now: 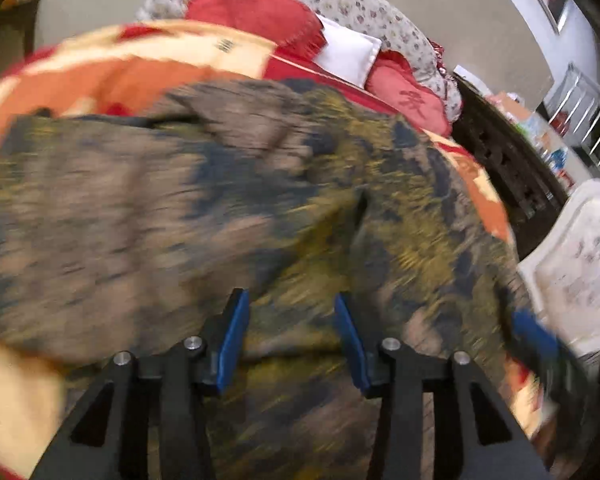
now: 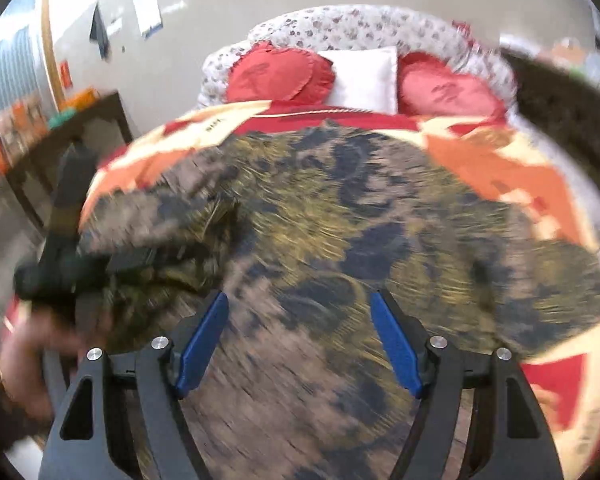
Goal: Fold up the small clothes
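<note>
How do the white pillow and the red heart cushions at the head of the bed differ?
The white pillow is plain and rectangular; the red heart cushions are heart-shaped with stitched edges. The pillow bears no marking; each cushion carries a darker mark on its face, too blurred to read. The pillow sits in the middle, with one cushion on each side of it. All three lean against the floral headboard.

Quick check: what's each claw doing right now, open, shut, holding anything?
Left claw: open, nothing gripped, above the garment.
Right claw: open, nothing gripped, above the same garment.
</note>
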Action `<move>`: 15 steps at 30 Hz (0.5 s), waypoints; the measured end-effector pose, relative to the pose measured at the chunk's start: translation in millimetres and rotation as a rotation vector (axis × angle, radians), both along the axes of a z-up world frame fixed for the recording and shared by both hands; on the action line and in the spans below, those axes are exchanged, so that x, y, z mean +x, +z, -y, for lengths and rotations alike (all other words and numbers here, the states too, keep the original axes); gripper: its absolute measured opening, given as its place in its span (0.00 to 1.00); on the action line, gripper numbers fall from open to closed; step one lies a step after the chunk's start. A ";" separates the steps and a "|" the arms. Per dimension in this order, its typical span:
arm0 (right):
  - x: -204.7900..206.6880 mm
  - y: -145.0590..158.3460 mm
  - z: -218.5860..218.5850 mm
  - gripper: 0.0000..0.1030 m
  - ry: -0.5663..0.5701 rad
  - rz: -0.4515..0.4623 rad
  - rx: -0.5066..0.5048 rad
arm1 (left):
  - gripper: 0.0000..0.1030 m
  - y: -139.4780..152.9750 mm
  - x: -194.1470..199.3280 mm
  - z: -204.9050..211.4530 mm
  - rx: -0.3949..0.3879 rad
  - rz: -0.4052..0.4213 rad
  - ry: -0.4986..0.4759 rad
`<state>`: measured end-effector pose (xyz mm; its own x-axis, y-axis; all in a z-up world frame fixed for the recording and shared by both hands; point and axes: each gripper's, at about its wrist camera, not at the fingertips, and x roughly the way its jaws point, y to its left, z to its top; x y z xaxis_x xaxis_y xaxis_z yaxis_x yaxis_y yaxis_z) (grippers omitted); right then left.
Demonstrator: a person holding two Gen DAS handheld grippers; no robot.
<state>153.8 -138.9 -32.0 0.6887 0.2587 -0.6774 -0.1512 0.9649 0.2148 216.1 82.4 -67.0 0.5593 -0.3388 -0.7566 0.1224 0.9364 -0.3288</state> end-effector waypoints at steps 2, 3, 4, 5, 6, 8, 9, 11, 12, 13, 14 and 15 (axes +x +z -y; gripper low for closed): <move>20.8 -9.7 -9.7 0.63 0.036 -0.024 0.055 | 0.45 -1.8 -25.0 -7.8 0.079 0.037 -0.010; 31.3 -14.7 -15.5 0.59 0.060 -0.041 0.091 | 0.45 -3.3 -34.4 -9.9 0.117 0.054 -0.014; 42.9 -20.1 -22.2 0.55 0.087 -0.062 0.126 | 0.45 -5.6 -44.0 -12.0 0.138 0.074 -0.015; 53.0 -24.6 -29.9 0.54 0.114 -0.078 0.145 | 0.45 -8.8 -50.4 -14.2 0.142 0.080 -0.010; 63.5 -29.5 -39.9 0.54 0.146 -0.089 0.147 | 0.45 -15.8 -57.1 -16.1 0.135 0.078 0.000; 76.3 -37.4 -51.4 0.53 0.151 -0.099 0.119 | 0.46 -19.7 -63.0 -13.5 0.127 0.096 0.014; 80.6 -42.0 -53.6 0.53 0.151 -0.109 0.115 | 0.46 -19.6 -62.5 -13.7 0.126 0.101 0.023; 91.1 -52.1 -59.9 0.53 0.164 -0.135 0.112 | 0.46 -23.0 -60.3 -12.9 0.124 0.084 0.032; 93.7 -54.0 -62.6 0.53 0.172 -0.132 0.110 | 0.46 -23.3 -59.8 -13.0 0.122 0.085 0.035; 95.2 -54.1 -63.8 0.49 0.180 -0.124 0.113 | 0.46 -23.6 -59.9 -13.0 0.122 0.085 0.036; 97.0 -53.9 -65.3 0.36 0.195 -0.122 0.123 | 0.46 -23.6 -60.1 -13.2 0.123 0.086 0.035; 99.2 -54.8 -66.3 0.25 0.197 -0.133 0.127 | 0.46 -23.7 -60.3 -13.7 0.122 0.084 0.035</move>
<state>253.0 -72.7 -86.8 0.5238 0.4677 -0.7119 -0.2960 0.8836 0.3628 155.9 96.2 -90.8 0.6325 -0.2263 -0.7408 0.1112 0.9730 -0.2023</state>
